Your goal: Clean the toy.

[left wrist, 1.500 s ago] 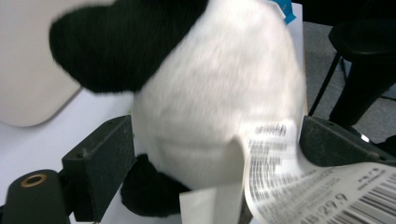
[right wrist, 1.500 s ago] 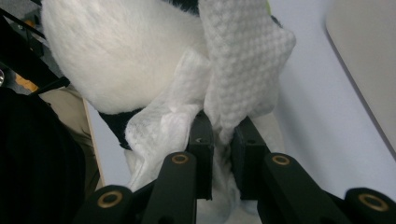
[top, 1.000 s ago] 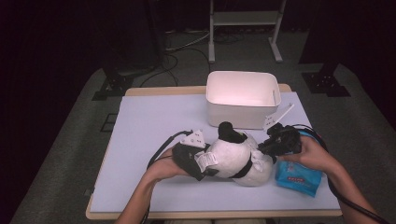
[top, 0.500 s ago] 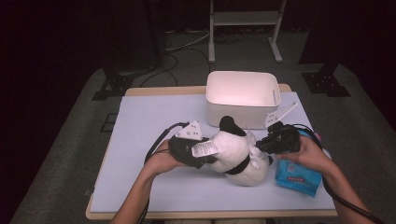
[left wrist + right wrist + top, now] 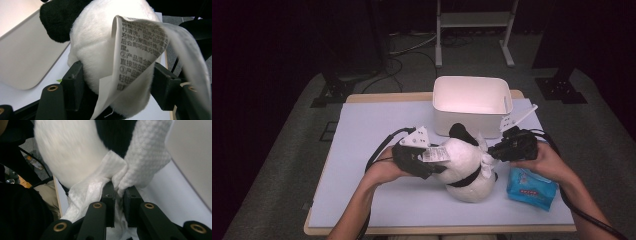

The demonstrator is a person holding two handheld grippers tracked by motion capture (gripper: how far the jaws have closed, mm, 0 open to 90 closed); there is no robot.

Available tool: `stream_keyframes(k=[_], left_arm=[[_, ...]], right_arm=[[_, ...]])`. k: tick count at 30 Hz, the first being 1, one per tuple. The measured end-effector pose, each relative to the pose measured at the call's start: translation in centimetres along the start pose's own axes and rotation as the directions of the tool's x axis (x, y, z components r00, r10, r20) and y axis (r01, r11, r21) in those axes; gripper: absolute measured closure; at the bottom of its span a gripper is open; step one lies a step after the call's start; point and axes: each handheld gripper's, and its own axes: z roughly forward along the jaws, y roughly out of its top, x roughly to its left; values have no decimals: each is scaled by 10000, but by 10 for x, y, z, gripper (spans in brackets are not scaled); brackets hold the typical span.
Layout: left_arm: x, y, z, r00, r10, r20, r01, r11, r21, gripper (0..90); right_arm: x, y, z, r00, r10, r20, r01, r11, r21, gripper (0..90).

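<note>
The panda plush toy (image 5: 467,170) sits on the pale blue-grey table mat (image 5: 372,130), just in front of the white plastic bin (image 5: 472,102) and between the person's two hands. A blue packet of wipes (image 5: 531,187) lies on the mat just beside the toy, under the right forearm.

Left gripper (image 5: 424,162): it meets the toy's side in the high view. In the left gripper view its two black jaws stand apart on either side of the white plush body (image 5: 100,45), their pads pressed into the fur. The toy's printed care label (image 5: 140,47) curls forward between the jaws, one fold draped over the jaw on that view's right. These jaws have just been closing, with the plush and its label between them. The toy's black ear (image 5: 60,20) shows above the jaw on that view's left, with the bin wall behind it.

Right gripper (image 5: 498,150): it is held level against the toy's far side. In the right gripper view its jaws are drawn nearly together and pinch a crumpled white wipe (image 5: 120,177), which is bunched against the toy where white fur meets a black band. A loose flap of the wipe hangs down beside the jaws.
</note>
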Motion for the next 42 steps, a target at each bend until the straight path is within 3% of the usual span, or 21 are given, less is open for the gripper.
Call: stream_keyframes(k=[9, 19, 22, 30, 37, 42], left_arm=[[-7, 15, 11, 9997, 241, -3, -241, 9997, -43, 346], [-13, 29, 20, 9979, 639, 132, -640, 9979, 55, 339], [-12, 27, 20, 9983, 567, 138, -567, 9984, 27, 320], [-9, 25, 17, 9998, 126, -175, -126, 9999, 44, 175], [-5, 15, 12, 9994, -242, -259, 238, 9996, -172, 144], [-4, 4, 14, 9983, -552, -208, 552, 9985, -10, 124]], right_arm=[[10, 32, -26, 9974, -643, 318, 639, 9979, 109, 808], [23, 67, -21, 9886, -1470, 330, 1445, 9871, 683, 804], [23, 67, -17, 9879, -1498, 393, 1455, 9847, 958, 806], [19, 57, -20, 9900, -1312, 511, 1259, 9874, 956, 810], [16, 46, -26, 9920, -1134, 561, 1086, 9908, 812, 812], [14, 39, -32, 9929, -980, 672, 929, 9928, 754, 812]])
